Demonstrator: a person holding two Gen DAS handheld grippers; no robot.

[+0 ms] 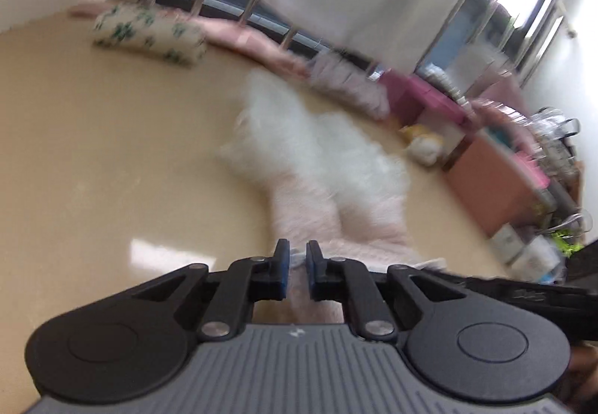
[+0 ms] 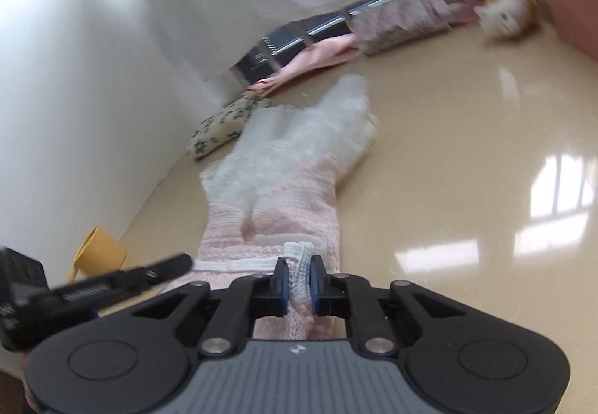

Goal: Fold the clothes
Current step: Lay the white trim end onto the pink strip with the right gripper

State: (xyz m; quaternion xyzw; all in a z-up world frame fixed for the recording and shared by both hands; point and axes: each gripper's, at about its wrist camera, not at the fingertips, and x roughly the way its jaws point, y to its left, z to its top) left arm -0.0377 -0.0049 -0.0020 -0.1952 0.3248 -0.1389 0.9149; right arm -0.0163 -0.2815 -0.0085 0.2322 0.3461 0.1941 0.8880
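The pink and white knit garment lies on the floor, soft and light; both right tongs and left tongs pinch its near white hem, a good hold

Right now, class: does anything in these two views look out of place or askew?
Yes: a yellow cup lies tipped on its side on the floor by the wall. The pink-and-white garment lies stretched, not yet folded, both tongs pinching its near edge.
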